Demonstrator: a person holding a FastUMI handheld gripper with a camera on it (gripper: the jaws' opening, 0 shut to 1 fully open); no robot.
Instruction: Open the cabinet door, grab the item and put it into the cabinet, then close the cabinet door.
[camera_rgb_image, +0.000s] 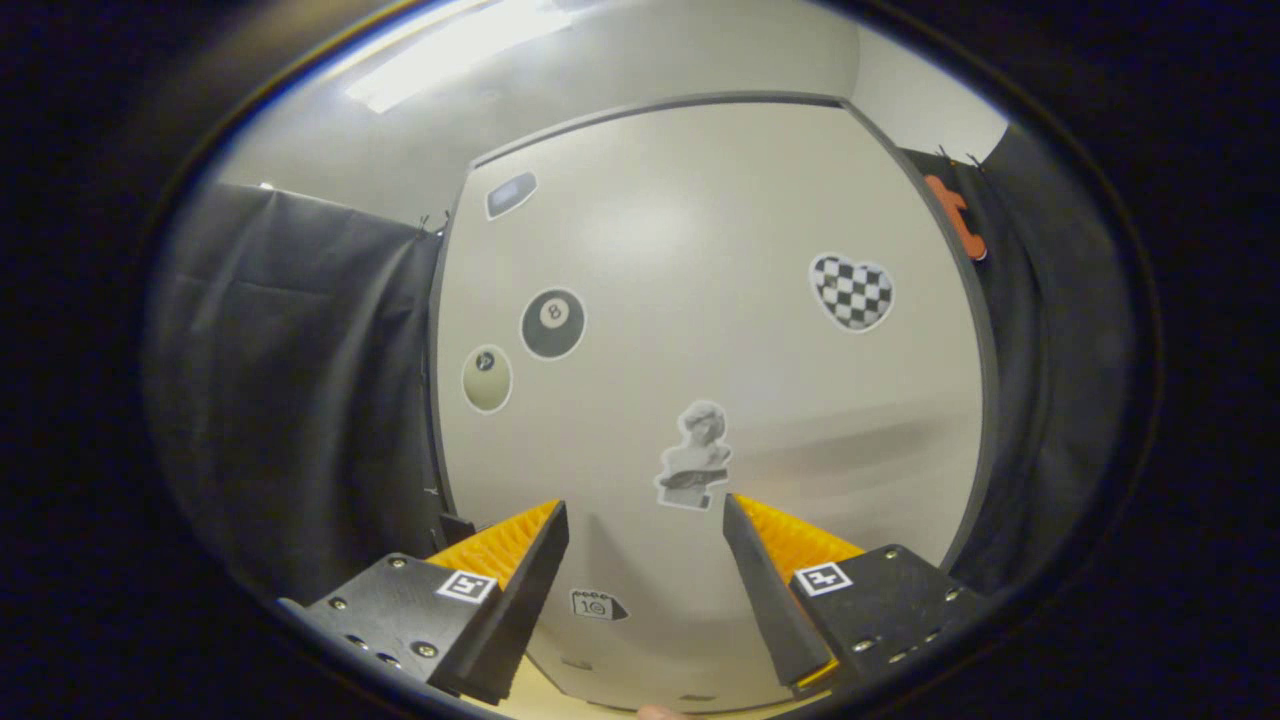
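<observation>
Gripper view, cabinet door (700, 250): pale flat panel across the middle of the frame, dark-edged, seemingly shut flush; no handle is visible on it, so which edge swings I cannot tell.
Booth wall (290, 380): black cloth at left and right of the frame, behind the cabinet.
Stickers: checkered heart (851, 290) upper right of the panel, eight-ball (553, 323) left of centre, bust (694, 455) just above and between the fingers, small tag (597, 604) low between them.
Gripper (646, 525): at the bottom of the frame, jaws released and spread wide, nothing between them, facing the door close up.
Item: cannot place it from here.
Step in hand: judging by the shut door and empty jaws, either the opening step or the task's end; I cannot tell which.
Next move, if opening: find a free edge, probably the left one (437, 400), hook a finger behind it and pull outward.
</observation>
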